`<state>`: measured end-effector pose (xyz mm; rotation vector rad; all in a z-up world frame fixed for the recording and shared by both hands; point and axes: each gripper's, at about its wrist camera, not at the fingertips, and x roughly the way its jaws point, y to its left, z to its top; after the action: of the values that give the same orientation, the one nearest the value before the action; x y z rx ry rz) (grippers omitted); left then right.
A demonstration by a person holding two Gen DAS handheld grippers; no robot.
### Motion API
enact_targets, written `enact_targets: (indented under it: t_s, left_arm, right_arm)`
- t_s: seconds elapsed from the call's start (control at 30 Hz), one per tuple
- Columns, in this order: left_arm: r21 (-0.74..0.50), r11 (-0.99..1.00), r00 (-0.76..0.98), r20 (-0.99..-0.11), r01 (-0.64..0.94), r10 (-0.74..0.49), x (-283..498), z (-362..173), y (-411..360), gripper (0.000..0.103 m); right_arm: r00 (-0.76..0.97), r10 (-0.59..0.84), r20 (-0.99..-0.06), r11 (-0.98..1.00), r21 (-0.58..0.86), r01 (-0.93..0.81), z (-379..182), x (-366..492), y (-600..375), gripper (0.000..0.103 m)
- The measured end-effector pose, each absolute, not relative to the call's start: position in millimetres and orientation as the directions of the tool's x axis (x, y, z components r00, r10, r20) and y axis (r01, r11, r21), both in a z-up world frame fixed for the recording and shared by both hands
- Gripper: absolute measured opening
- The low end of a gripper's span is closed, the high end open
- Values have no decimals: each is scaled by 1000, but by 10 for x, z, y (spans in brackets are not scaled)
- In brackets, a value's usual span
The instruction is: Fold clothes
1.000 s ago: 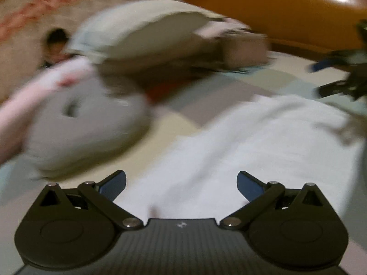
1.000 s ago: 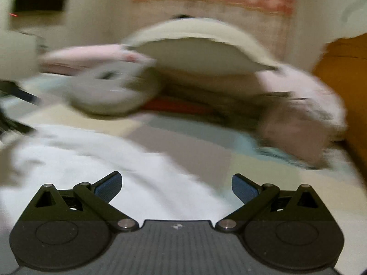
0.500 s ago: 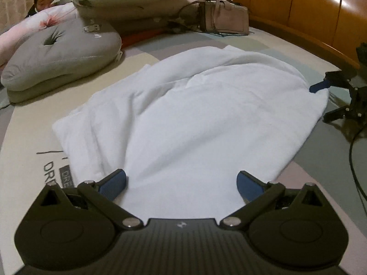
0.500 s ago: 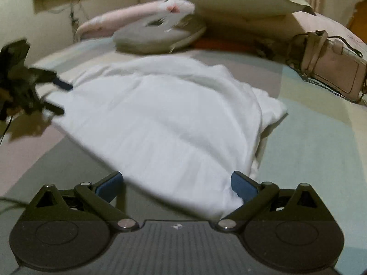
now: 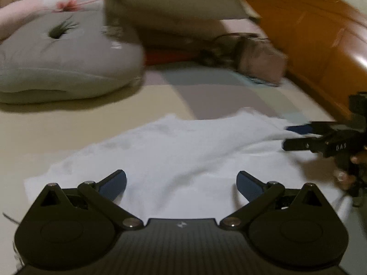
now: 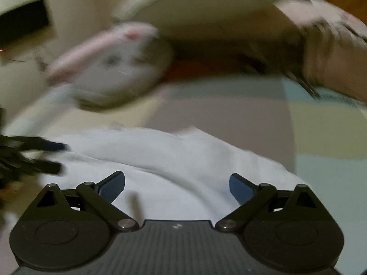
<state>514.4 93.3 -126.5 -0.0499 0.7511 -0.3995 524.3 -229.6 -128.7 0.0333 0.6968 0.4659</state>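
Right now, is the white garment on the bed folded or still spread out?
Spread out, not neatly folded: the white garment lies loosely across the bed, wrinkled, its edges uneven.

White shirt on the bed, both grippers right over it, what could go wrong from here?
The white shirt lies rumpled in loose layers, so the closing right gripper may pinch one layer only or a bunched ridge. The left gripper is open above a different patch, so an uneven lift could skew the fold. Both views are blurred, so aim may be off.
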Motion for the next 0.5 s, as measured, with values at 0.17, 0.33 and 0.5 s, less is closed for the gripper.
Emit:
enact_targets:
  t_s: [0.17,0.33,0.5]
  left_arm:
    - [-200,937,691,-635,285,-346,5134,-1151,967,101]
    - [-217,893,662,-607,395,-440,4683,-954,953,102]
    - [-164,841,606,-624,515,-493,4172,-936,812,102]
  right_arm:
    - [692,415,-590,910,271,-314,-1103,5200,-2576,86]
    - [723,371,-583,928,267,-261,-858,5059,-2922,57]
    - [691,351,-632,936,254,-244,-1017,5240,-2948,31]
